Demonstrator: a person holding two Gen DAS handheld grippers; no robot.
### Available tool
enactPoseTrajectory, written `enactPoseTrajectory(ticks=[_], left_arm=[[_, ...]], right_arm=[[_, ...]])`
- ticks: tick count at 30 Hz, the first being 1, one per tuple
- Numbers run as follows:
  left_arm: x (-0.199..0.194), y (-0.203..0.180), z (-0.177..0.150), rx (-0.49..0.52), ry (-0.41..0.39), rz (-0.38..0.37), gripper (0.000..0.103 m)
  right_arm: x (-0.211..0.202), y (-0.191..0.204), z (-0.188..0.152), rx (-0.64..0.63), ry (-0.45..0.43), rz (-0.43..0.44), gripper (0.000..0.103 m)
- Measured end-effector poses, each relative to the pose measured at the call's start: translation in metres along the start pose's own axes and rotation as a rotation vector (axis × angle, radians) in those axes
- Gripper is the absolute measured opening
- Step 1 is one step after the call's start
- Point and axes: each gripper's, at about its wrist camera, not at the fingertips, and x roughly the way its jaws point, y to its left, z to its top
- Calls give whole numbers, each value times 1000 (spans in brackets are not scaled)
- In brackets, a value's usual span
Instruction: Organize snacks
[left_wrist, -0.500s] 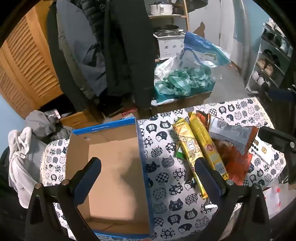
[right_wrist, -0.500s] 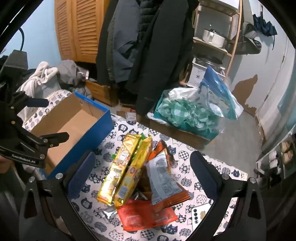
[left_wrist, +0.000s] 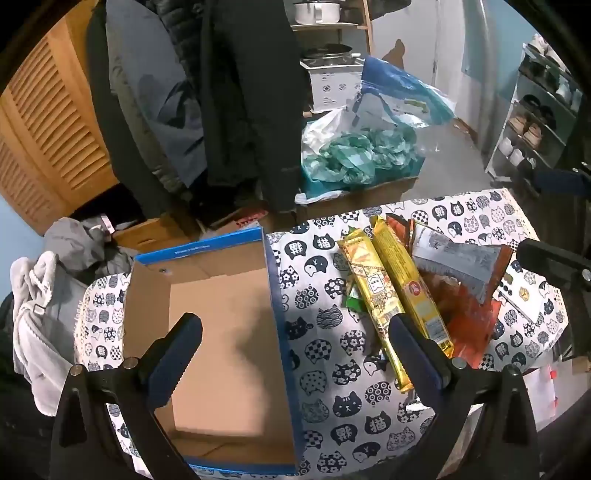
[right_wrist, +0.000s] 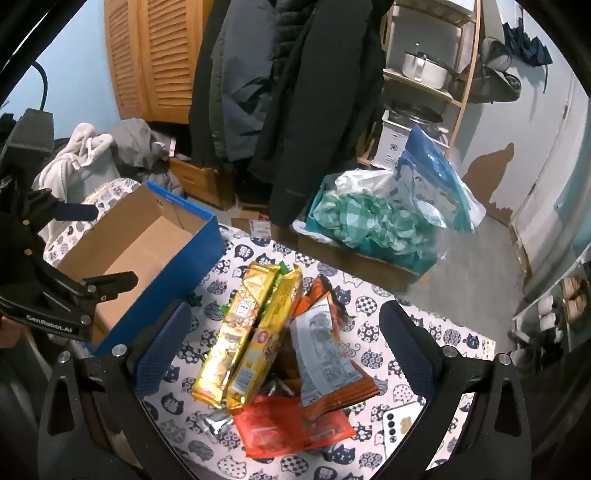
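Holding both tools above the table, I keep my left gripper (left_wrist: 295, 354) over the right wall of the cardboard box (left_wrist: 221, 314) and my right gripper (right_wrist: 284, 347) over the snack pile (right_wrist: 273, 350). The box is brown inside with blue outer walls, and nothing lies in it. Two long gold packets (right_wrist: 236, 332) are shiny foil; beside them lie a flat orange pouch (right_wrist: 291, 428) and a grey-backed bag (right_wrist: 325, 354). The tablecloth (left_wrist: 332, 369) is white with a cat-face print. Both grippers have the fingers spread wide, they hold nothing and touch nothing. The snacks rest on the cloth, just to the right of the box.
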Motion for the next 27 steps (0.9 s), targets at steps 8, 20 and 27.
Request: enactPoseTrajectory(ticks=[8, 20, 27], left_arm=[[-1, -3, 3, 1, -1, 0, 102], [-2, -5, 3, -6, -5, -8, 102], [-1, -2, 0, -14, -2, -18, 102]], right_arm=[[0, 1, 1, 1, -1, 0, 100], [-1, 2, 2, 0, -2, 6, 100], [-1, 3, 2, 0, 0, 6, 100]])
